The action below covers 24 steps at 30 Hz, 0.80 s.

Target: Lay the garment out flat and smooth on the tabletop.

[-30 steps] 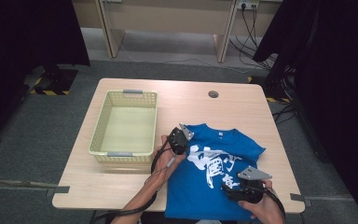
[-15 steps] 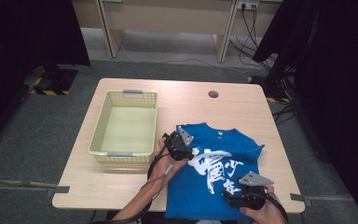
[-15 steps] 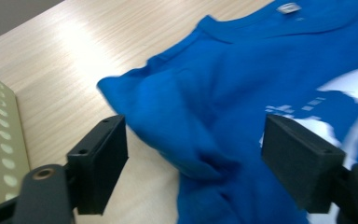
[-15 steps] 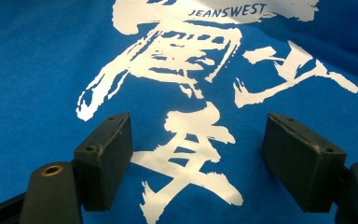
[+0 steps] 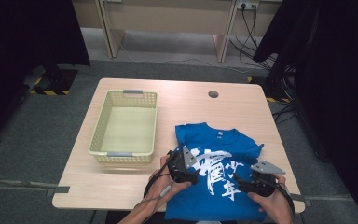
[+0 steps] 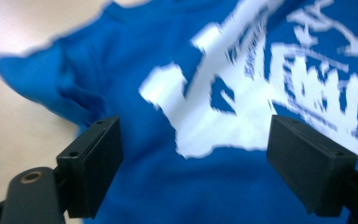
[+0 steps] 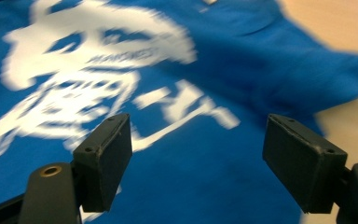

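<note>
Your blue cotton T-shirt with the white brush-style print [image 5: 219, 175] lies spread flat on the pale wooden table [image 5: 182, 98], on its right half, with the hem hanging at the near edge and the collar pointing away from you. One sleeve is folded in on the left side, the other sticks out to the right.

Your left gripper [image 5: 182, 169] sits over the shirt's left edge, beside the print. Its jaws have just been opening and now stand wide, with nothing pinched between them; in the left gripper view [image 6: 193, 154] you see only loose blue cloth and white print below the gap.

Your right gripper [image 5: 256, 183] hovers over the lower right part of the shirt, near the table's right edge. Its jaws are also spread wide and hold nothing; the right gripper view [image 7: 198, 154] looks across the print toward the right sleeve and bare wood beyond.

To the left of the shirt stands a pale yellow plastic lattice basket with grey handles [image 5: 103, 126], empty, just beside your left hand but apart from the cloth. A small dark round grommet [image 5: 213, 94] is set in the tabletop beyond the collar. Nothing lies on the shirt itself.
</note>
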Tool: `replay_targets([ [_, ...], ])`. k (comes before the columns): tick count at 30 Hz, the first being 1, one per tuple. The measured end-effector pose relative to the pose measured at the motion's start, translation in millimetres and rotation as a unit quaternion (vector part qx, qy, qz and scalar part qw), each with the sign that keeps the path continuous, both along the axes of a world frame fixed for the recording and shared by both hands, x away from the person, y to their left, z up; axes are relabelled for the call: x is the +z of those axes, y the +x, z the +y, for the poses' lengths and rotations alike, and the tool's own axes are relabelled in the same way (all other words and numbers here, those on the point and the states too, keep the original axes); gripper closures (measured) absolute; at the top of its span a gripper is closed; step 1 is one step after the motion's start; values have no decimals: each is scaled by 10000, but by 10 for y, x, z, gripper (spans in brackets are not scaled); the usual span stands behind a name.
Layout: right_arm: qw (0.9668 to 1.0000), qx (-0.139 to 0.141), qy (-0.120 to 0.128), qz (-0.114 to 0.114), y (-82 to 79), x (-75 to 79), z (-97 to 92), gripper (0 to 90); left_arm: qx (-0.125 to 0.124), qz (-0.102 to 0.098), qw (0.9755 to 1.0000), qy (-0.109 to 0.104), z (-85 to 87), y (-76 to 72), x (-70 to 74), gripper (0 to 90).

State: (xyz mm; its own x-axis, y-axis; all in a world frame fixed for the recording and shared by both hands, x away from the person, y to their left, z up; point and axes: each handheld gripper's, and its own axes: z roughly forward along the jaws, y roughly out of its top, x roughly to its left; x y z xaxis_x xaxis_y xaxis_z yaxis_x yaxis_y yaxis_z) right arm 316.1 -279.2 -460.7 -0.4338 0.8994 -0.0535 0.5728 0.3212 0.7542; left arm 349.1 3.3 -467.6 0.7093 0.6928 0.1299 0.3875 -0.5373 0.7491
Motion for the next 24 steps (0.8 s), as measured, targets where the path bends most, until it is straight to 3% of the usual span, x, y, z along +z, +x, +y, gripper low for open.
replay_targets([
  [2,9998,-172,-55,-93,80,25,-47,250,-13,115,9999,10,1,18,-77,184],
  [6,9989,-384,-175,-193,253,62,-105,282,22,241,9993,-290,53,34,-125,190],
  [9,9983,-536,-155,-181,414,44,-119,305,78,479,9978,-460,98,50,-136,194],
  [16,9972,-659,-349,71,786,-103,-87,342,83,473,9978,-452,134,10,-136,199],
  [21,9941,-1027,-350,48,987,-115,-192,346,80,482,9977,-463,137,11,-136,198],
  [24,9933,-1096,-350,58,1045,-105,-237,349,90,481,9977,-462,136,9,-137,197],
])
